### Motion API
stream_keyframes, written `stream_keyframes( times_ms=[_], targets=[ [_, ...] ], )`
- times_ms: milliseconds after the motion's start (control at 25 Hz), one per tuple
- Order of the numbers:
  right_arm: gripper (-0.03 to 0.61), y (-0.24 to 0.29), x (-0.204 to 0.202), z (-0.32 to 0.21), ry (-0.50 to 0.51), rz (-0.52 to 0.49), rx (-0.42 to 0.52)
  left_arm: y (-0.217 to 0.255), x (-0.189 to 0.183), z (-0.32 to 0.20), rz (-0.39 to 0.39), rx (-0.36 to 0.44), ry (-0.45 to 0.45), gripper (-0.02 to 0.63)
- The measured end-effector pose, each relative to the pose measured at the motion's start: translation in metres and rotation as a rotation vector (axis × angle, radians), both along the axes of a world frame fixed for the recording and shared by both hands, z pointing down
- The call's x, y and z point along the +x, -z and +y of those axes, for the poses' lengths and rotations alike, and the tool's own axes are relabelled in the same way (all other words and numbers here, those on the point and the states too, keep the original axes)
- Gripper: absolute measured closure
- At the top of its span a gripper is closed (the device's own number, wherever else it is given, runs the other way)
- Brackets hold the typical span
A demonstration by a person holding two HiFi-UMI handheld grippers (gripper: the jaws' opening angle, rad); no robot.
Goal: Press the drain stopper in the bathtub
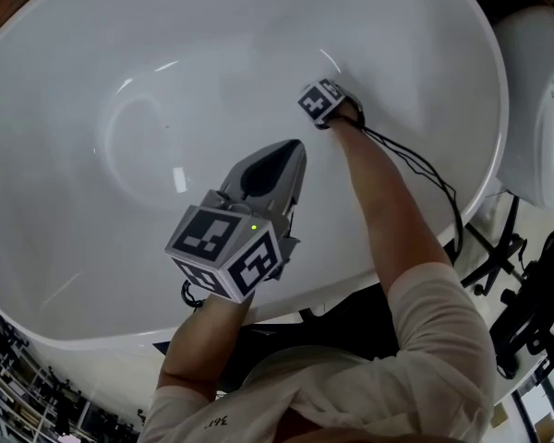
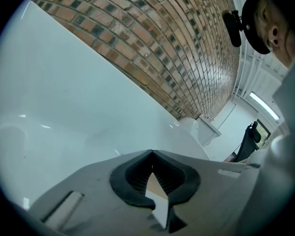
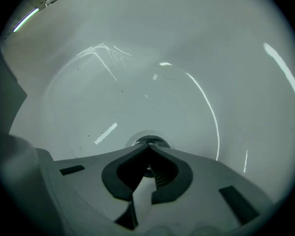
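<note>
The white bathtub (image 1: 92, 72) fills the head view. My right gripper (image 3: 148, 146) is shut and reaches down to the tub floor. Its tips sit right at the round metal drain stopper (image 3: 150, 140), which shows only as a rim just beyond them; I cannot tell if they touch. In the head view only that gripper's marker cube (image 1: 321, 101) and my forearm show, and the stopper is hidden under them. My left gripper (image 1: 297, 148) hangs shut and empty above the tub's near side, pointing toward the right one. Its own view has its tips (image 2: 152, 152) against the tub wall.
Black cables (image 1: 427, 170) run from the right gripper along my arm and over the tub rim (image 1: 495, 109). A second white fixture (image 1: 537, 109) and black stand legs (image 1: 512, 280) stand to the right. A brick wall (image 2: 162, 43) rises behind the tub.
</note>
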State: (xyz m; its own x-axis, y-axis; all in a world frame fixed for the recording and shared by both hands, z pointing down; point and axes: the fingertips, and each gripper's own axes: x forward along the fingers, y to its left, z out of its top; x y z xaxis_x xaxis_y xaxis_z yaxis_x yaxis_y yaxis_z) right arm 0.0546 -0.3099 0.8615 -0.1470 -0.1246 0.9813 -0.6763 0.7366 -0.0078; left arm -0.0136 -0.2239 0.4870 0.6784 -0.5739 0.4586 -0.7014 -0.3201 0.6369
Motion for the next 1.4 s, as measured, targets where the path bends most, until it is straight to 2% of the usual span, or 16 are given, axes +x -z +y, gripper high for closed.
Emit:
stream_keyframes(
  times_ms=[320, 560, 720, 1120, 1400],
  targets=[
    [0.574, 0.038, -0.012, -0.007, 0.013, -0.025, 0.057, -0.004, -0.012, -0.008, -0.037, 0.035, 0.019, 0.609],
    [0.574, 0.088, -0.013, -0.02, -0.025, -0.065, 0.103, -0.01, -0.027, -0.024, -0.076, 0.106, 0.051, 0.609],
    [0.574, 0.13, -0.022, -0.02, -0.014, -0.108, 0.157, -0.006, -0.029, -0.024, -0.091, 0.137, 0.047, 0.609],
    [0.574, 0.218, -0.009, -0.03, -0.023, -0.134, 0.291, 0.038, -0.03, -0.022, -0.128, 0.223, 0.044, 0.609],
    [0.557, 0.273, -0.004, -0.031, -0.044, -0.181, 0.365, 0.067, -0.044, -0.016, -0.167, 0.255, 0.084, 0.609]
  ],
)
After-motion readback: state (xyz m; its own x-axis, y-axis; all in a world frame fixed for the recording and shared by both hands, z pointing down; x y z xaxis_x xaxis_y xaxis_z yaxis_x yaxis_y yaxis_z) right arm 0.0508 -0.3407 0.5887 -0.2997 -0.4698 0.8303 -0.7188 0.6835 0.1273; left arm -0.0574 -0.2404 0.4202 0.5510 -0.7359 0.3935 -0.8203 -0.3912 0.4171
